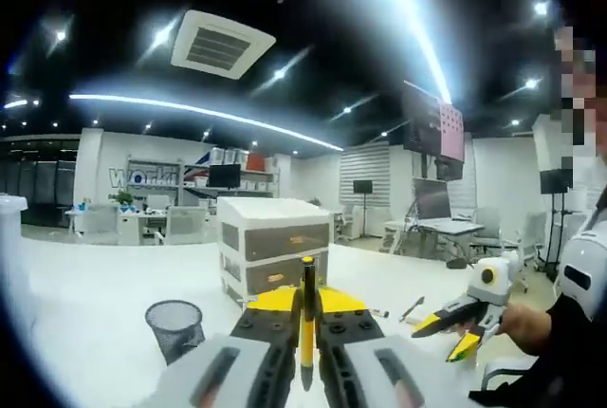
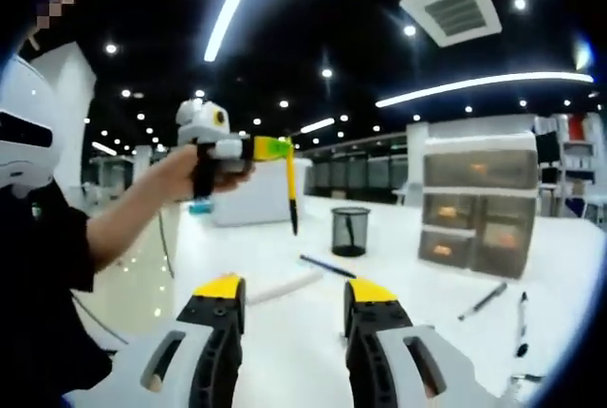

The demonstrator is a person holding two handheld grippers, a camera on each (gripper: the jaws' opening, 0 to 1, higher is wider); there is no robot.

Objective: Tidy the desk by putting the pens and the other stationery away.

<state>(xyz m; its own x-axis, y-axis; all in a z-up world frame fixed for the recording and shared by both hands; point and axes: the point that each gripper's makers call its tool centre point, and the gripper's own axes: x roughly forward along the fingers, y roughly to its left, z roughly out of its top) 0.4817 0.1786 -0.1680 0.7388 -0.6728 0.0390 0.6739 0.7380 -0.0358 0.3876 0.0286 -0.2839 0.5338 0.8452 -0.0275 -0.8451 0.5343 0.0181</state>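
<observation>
My left gripper (image 1: 308,302) is shut on a black and yellow pen (image 1: 307,327) that stands upright between its yellow-tipped jaws. In the right gripper view the same gripper (image 2: 275,149) is held up in a hand, with the pen (image 2: 292,194) hanging down above and left of a black mesh pen cup (image 2: 350,231). The cup (image 1: 175,327) stands low and left of the left gripper's jaws. My right gripper (image 2: 294,289) is open with nothing between its jaws, low over the white desk (image 2: 398,266). It also enters the left gripper view (image 1: 444,337) from the right.
A drawer unit (image 2: 474,204) (image 1: 275,247) stands on the desk. A blue pen (image 2: 327,266), a white block (image 2: 285,287) and dark pens (image 2: 484,301) (image 1: 413,308) lie loose. A white box (image 2: 251,194) sits at the far side. The person's arm (image 2: 123,218) is on the left.
</observation>
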